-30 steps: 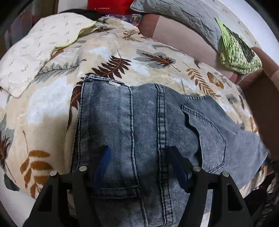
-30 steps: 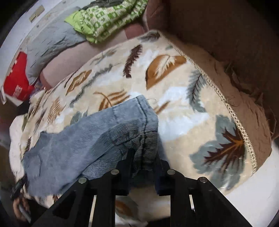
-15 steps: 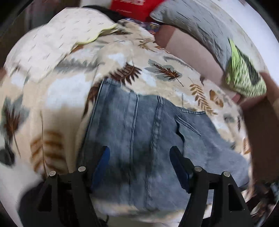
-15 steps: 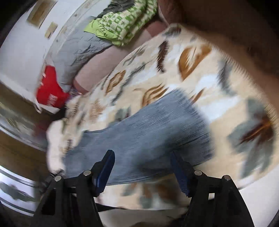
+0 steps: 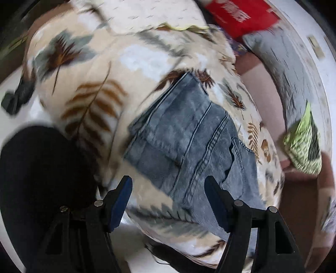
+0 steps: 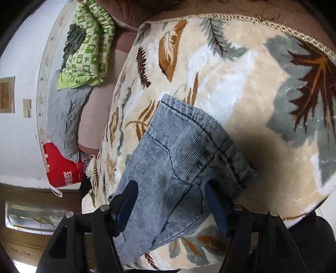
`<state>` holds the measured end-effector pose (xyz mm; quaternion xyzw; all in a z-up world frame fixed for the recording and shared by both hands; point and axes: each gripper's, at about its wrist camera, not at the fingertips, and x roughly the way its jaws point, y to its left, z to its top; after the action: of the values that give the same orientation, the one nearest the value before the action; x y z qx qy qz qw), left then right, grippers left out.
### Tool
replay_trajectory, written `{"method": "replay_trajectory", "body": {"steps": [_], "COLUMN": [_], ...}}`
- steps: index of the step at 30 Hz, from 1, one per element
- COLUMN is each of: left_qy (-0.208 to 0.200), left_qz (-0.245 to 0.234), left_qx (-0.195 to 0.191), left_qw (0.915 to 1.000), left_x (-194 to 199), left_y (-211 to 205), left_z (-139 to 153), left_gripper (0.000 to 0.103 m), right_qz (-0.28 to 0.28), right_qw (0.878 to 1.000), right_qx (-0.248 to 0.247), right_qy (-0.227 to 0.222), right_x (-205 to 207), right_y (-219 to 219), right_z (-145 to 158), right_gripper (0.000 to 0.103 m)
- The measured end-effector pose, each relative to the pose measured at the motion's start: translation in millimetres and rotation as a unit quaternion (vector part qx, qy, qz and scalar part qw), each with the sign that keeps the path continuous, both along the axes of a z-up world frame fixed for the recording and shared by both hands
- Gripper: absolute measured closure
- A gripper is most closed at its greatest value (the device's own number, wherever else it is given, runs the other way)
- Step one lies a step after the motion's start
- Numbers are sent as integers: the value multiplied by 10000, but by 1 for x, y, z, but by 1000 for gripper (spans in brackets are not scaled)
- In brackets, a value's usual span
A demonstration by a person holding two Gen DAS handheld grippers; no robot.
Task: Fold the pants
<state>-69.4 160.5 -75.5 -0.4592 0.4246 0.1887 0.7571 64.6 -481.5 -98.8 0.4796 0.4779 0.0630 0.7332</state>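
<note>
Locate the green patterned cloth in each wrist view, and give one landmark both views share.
Left wrist: green patterned cloth at the right edge, beyond the jeans.
Right wrist: it lies at upper left, beside the leaf-print blanket.
Shared landmark: the red bag, top right in the left view, lower left in the right.

Grey jeans (image 6: 178, 159) lie on the leaf-patterned blanket (image 6: 241, 84).
</note>
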Motion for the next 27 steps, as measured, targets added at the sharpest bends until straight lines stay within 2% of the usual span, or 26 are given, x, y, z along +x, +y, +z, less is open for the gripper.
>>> {"method": "replay_trajectory", "body": {"steps": [3,5,7,8,9,14,21,22,24,27], "left_qy": [101,165,94,20,-121,-606,-786,-789,-787,-761], "left_qz": [80,147,110,117,67,-63,-37,-40,-47,-77], "left_qx": [-1,-277,-176,-141,-64,411,474,449,406,349], "left_qw": [9999,9994,9997,9998,9999,9973,9958,9959,9961,9965], "left_x": [5,10,18,20,23,37,57,58,58,61], "left_y": [-3,0,4,7,9,17,27,28,30,31], "left_z": [-12,-23,-22,-17,-9,29,42,41,37,33], "left_gripper": [31,35,85,85,97,98,98,98,98,98], "right_qz": [-21,-7,28,32,10,-218,-109,-116,-83,-138], "right_qw": [10000,10000,10000,10000,10000,9998,9999,9997,9970,9836], "right_qx": [71,56,27,24,6,-1,-9,-131,-760,-1794], "right_qy": [36,46,46,52,54,23,79,140,148,138], "right_x": [0,3,5,5,4,-7,-4,-4,-3,7], "right_y": [-1,0,1,0,-1,-20,-21,-20,-19,-21], "right_z": [-5,-6,-4,-4,-2,7,15,15,23,33], "right_gripper": [34,34,34,34,34,34,34,34,34,34]}}
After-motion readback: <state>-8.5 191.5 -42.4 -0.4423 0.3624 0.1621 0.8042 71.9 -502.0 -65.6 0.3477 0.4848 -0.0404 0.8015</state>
